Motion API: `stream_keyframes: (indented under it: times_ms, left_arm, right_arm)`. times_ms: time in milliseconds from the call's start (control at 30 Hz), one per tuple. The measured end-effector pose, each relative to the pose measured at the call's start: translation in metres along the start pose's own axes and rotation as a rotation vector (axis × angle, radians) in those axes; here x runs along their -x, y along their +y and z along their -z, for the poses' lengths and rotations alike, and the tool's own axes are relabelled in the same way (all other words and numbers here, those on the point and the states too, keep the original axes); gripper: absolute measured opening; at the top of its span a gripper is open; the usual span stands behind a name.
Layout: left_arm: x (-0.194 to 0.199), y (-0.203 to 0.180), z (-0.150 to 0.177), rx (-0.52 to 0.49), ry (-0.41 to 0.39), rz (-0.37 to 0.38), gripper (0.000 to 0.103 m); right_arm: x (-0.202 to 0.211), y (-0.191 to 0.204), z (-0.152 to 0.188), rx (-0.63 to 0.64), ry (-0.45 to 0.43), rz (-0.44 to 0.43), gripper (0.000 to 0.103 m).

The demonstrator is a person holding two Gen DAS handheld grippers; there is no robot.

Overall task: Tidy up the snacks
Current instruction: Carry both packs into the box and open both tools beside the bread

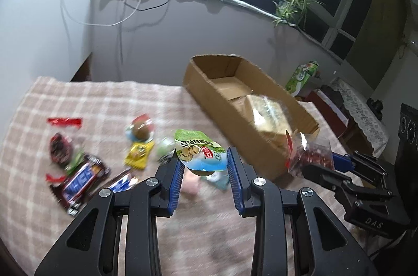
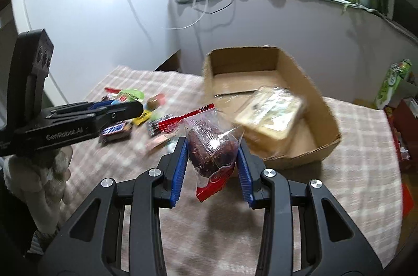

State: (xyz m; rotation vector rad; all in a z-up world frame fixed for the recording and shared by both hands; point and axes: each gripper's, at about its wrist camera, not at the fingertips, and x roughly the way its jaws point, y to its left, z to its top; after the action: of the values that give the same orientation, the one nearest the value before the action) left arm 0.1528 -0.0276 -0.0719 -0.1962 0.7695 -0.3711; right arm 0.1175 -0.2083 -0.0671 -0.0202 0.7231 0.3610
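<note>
My left gripper (image 1: 203, 161) is shut on a green and blue snack packet (image 1: 198, 153), held above the checked cloth. My right gripper (image 2: 213, 153) is shut on a clear red-edged bag with a dark brown snack (image 2: 211, 148); it also shows at the right of the left wrist view (image 1: 317, 158). An open cardboard box (image 1: 261, 142) stands behind, with a wrapped pale bread pack (image 2: 271, 114) inside it. Loose snacks lie on the cloth at the left: a Snickers bar (image 1: 81, 179), a yellow packet (image 1: 138, 153), a dark red packet (image 1: 60, 150).
The checked cloth (image 1: 91, 103) covers the table. A white wall and a windowsill with a potted plant (image 1: 292, 4) lie behind. A green carton (image 1: 303, 77) and cluttered furniture stand at the far right. The left gripper's body (image 2: 52, 124) reaches in at the left of the right wrist view.
</note>
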Motion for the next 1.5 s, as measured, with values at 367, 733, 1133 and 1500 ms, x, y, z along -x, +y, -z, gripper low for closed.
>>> stream_keyframes:
  times_ms: [367,733,1133,1500]
  left_arm:
    - [-0.028,-0.040,-0.028,-0.047,0.001,0.059,0.031]
    - [-0.067,-0.065,-0.048,-0.086,0.033,0.073,0.031]
    - [-0.098,-0.067,-0.054,-0.084,0.075,0.070,0.031]
    - [-0.104,-0.075,-0.054,-0.105,0.093,0.056,0.054]
  right_arm:
    - [-0.002,-0.052,-0.018,-0.046,-0.020,0.087,0.038]
    - [-0.025,-0.085,-0.031,-0.066,0.003,0.109,0.038]
    - [-0.045,-0.098,-0.030,-0.077,0.030,0.107,0.040]
    - [-0.039,-0.096,-0.031,-0.062,-0.002,0.154,0.068]
